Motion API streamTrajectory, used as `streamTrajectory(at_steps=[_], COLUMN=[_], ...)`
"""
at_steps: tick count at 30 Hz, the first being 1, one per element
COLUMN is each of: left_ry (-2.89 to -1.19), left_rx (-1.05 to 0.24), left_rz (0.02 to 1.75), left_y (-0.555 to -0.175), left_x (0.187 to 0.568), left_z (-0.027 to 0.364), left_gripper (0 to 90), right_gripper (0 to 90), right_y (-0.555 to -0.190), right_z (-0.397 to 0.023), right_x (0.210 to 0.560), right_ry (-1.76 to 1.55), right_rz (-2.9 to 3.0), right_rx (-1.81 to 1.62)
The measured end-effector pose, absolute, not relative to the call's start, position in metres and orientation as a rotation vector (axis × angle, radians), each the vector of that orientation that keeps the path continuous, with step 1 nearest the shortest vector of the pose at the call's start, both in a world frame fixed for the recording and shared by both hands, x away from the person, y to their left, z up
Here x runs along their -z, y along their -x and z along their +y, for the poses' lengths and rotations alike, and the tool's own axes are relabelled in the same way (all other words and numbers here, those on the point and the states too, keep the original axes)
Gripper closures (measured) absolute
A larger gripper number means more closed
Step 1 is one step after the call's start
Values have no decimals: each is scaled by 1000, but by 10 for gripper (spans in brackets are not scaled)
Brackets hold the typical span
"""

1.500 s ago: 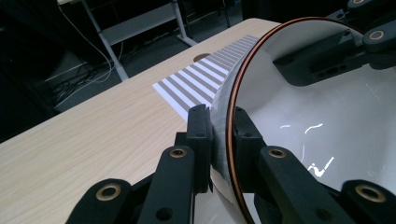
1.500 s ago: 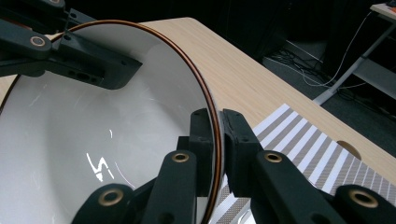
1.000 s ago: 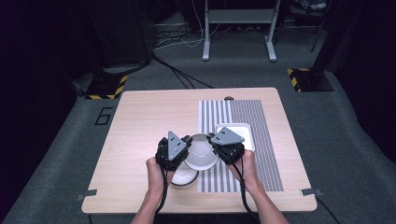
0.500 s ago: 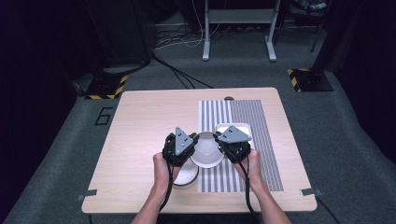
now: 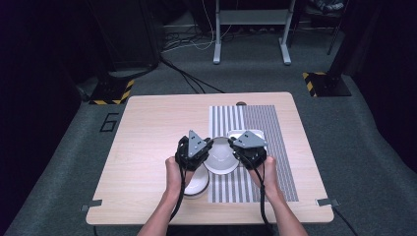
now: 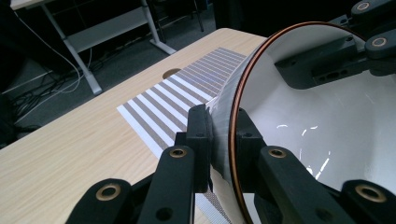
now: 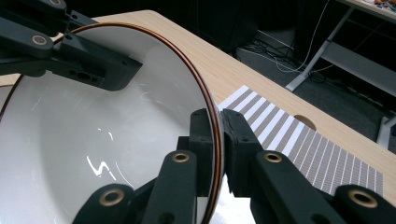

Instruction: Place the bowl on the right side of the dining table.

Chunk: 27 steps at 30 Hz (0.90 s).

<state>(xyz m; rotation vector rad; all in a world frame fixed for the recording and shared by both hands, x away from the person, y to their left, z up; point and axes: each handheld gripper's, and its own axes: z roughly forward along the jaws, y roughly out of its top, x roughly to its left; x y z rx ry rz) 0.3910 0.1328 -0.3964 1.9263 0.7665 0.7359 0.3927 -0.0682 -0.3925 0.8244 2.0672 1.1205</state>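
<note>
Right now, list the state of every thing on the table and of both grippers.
White bowl: held by its rim between both grippers, over the striped mat.
Left gripper: shut on the bowl's rim.
Right gripper: shut on the opposite rim.
Second white dish: resting on the table.
Striped mat: lying flat.

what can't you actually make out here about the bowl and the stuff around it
- Whether the bowl is lifted or touching the striped mat: high view, too small to tell.
- The white dish beside it: high view, the left hand and left gripper cover much of it.
- The white item behind the right gripper: high view, mostly hidden by that gripper.
- The bowl's underside: both gripper views, cut off by the bottom edge.
</note>
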Motion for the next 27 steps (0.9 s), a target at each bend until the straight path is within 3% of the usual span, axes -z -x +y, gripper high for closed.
streamTrajectory(at_steps=[27], left_ry=[-1978], left_rx=[-670], left_rz=[772], left_y=[-423], left_x=[405], left_z=[111], left_gripper=[811], right_gripper=[832], right_y=[-413], right_z=[-87], right_x=[405], right_ry=[-886], right_rz=[2049], right_rx=[-1095])
